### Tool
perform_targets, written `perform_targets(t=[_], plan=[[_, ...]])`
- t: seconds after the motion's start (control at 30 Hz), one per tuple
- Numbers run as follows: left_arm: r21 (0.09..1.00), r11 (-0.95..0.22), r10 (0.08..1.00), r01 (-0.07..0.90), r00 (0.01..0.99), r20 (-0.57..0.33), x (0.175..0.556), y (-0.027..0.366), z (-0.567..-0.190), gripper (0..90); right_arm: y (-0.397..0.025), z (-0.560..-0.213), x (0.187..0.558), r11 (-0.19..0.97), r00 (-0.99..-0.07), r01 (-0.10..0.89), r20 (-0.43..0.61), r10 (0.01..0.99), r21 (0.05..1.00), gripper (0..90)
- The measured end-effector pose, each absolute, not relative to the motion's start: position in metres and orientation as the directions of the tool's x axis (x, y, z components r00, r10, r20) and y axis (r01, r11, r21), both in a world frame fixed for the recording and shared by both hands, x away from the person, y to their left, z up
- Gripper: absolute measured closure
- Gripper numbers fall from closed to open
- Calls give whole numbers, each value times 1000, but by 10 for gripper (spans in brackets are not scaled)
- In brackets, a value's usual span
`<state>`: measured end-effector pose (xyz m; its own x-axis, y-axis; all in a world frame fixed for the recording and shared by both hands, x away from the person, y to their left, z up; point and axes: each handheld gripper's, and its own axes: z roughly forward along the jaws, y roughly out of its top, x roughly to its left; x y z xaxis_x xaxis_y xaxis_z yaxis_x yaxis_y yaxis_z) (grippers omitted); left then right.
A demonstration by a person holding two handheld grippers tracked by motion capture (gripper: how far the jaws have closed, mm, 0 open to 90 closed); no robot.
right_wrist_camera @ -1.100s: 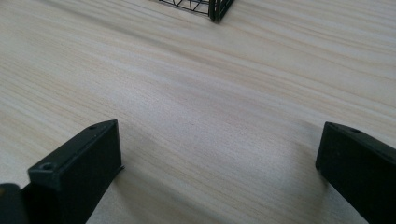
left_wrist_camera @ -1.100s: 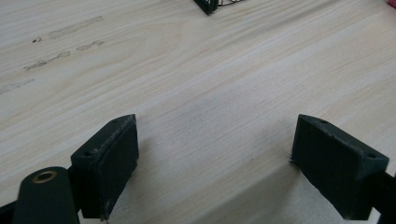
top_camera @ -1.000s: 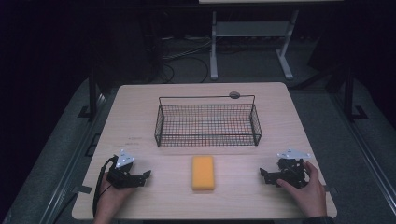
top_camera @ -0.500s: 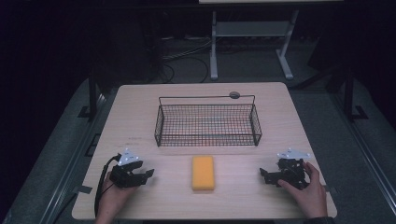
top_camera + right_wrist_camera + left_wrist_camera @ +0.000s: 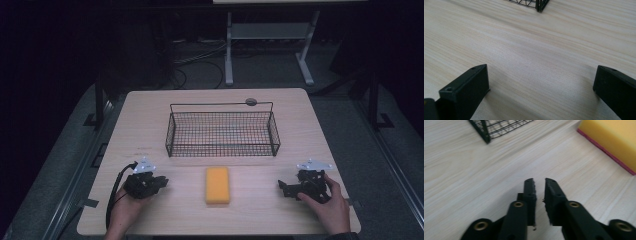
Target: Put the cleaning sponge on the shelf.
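A: Where is the sponge [image 5: 218, 184] at this moment?

B: It lies flat on the table [image 5: 150, 110], in the near middle part, just in front of the wire basket [image 5: 222, 128]. It is yellow, with a red layer under it. Nothing touches it.

A: And the left gripper [image 5: 161, 182]?

B: It rests on the table to the left of the sponge, a bit apart from it. In the left gripper view the jaws are almost closed, only a thin gap is between them, and they hold nothing.

A: The right gripper [image 5: 282, 187]?

B: It sits on the table at the near right, well apart from the sponge. Its jaws are wide open with bare wood between them.
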<state>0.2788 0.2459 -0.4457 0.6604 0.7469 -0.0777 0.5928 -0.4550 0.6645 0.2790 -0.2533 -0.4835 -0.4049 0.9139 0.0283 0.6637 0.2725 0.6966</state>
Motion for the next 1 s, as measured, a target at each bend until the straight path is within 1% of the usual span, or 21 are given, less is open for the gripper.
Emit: perform_targets(t=[0.1, 0.3, 1.0], plan=[[659, -470, 736, 587, 673, -76, 280, 241, -444, 894, -253, -484, 279, 273, -406, 663, 28, 914, 697, 0], [648, -487, 727, 586, 683, -70, 282, 232, -440, 896, -253, -484, 279, 274, -406, 663, 28, 913, 697, 0], [656, -524, 672, 543, 737, -72, 299, 187, -436, 896, -253, -484, 279, 275, -407, 663, 27, 913, 697, 0]])
